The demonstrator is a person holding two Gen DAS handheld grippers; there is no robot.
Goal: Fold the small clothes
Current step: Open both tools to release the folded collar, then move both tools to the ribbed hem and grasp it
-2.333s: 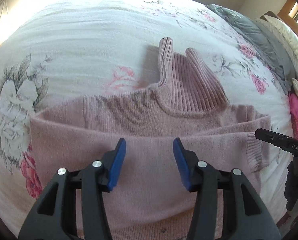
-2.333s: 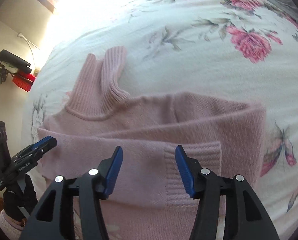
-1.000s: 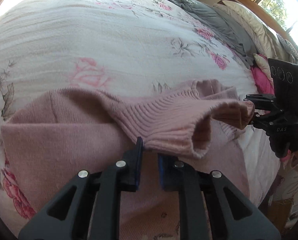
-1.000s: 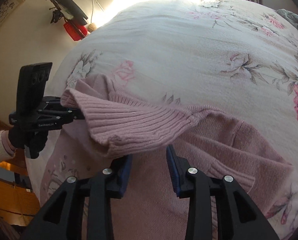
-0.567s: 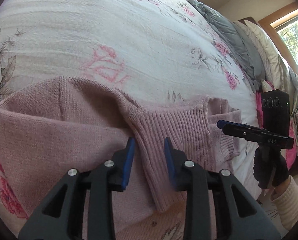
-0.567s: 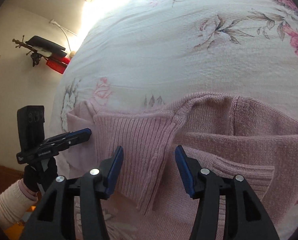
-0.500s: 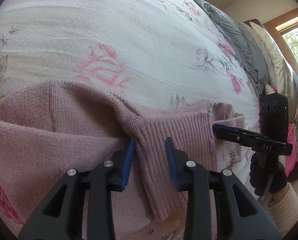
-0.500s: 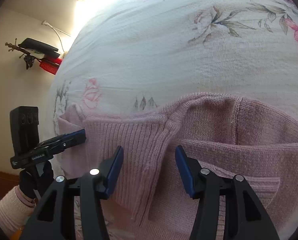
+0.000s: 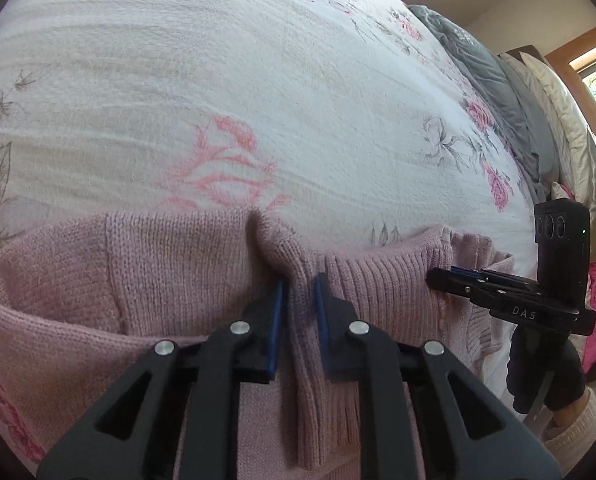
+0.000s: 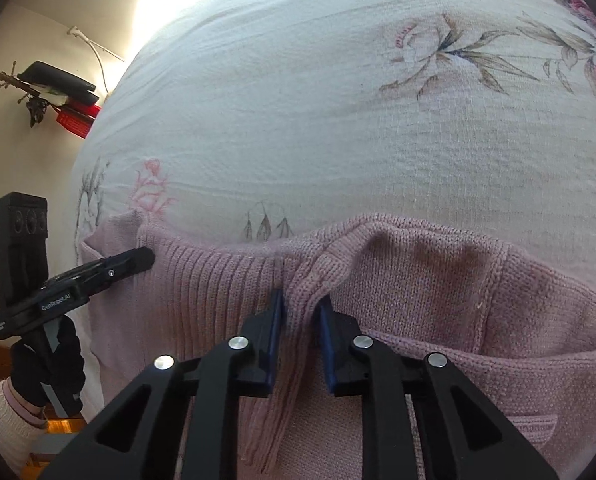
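- The pink sweater lies on the bedspread near its front edge, long axis running side to side along that edge, ribbed collar folded down over the body.
- Left gripper: jaws narrowed onto the seam at one end of the collar, apparently pinching a ridge of knit.
- Right gripper: jaws likewise closed in on the collar's other end.
- Grey blanket and pillows sit at the bed's far right edge.
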